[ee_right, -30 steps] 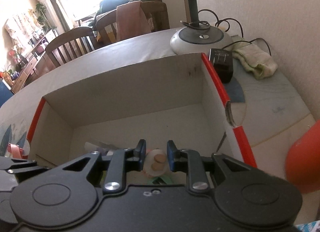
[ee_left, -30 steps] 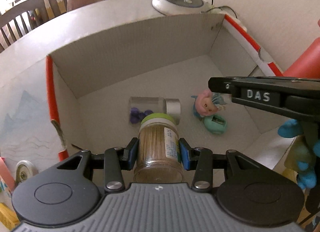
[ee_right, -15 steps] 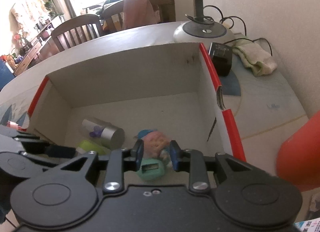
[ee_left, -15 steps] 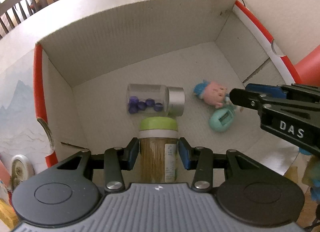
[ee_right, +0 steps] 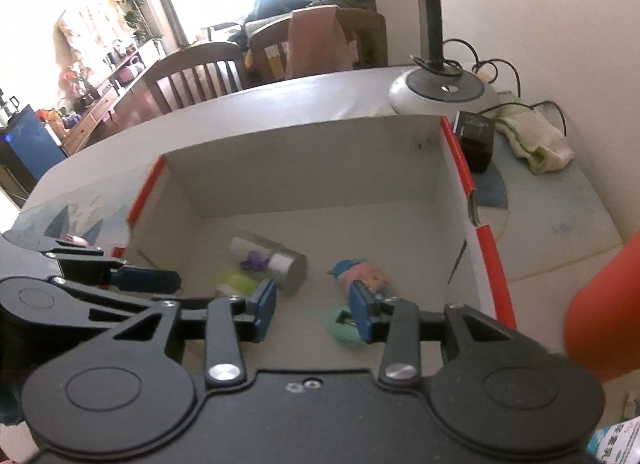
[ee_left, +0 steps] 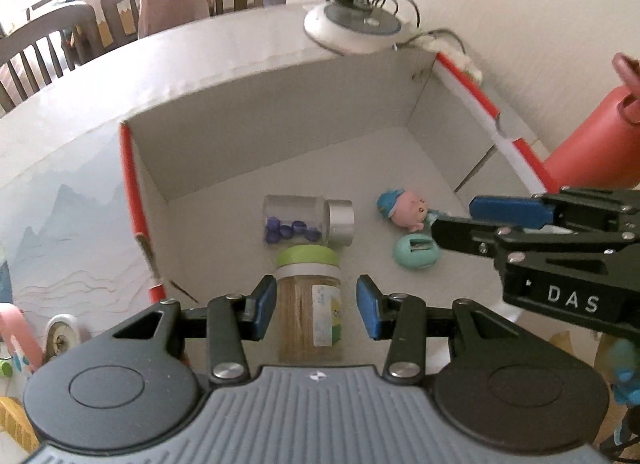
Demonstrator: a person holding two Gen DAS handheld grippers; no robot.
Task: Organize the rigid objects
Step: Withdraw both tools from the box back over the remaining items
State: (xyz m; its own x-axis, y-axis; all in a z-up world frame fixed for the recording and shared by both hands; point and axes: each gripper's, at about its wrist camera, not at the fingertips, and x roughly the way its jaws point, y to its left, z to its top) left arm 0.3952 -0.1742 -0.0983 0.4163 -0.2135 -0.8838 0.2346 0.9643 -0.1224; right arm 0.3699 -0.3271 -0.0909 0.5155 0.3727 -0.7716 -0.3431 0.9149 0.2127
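White "DAS" lettering on right hand-held gripper point(ee_left: 456, 220), spread, empty, left hand-held gripper point(ee_left: 316, 310) parted around jar point(ee_left: 310, 304)

From where I stand, the only lettering I can make out is "DAS", in pale capitals on the side of the black right gripper point(ee_left: 456, 220) as it reaches in from the right of the left wrist view. The white and yellow-green label point(ee_left: 328, 322) on the amber plastic jar with the green lid point(ee_left: 310, 304) carries print too small and blurred to read. The printed packet point(ee_right: 618, 442) at the lower right corner of the right wrist view shows blue characters I cannot decipher.
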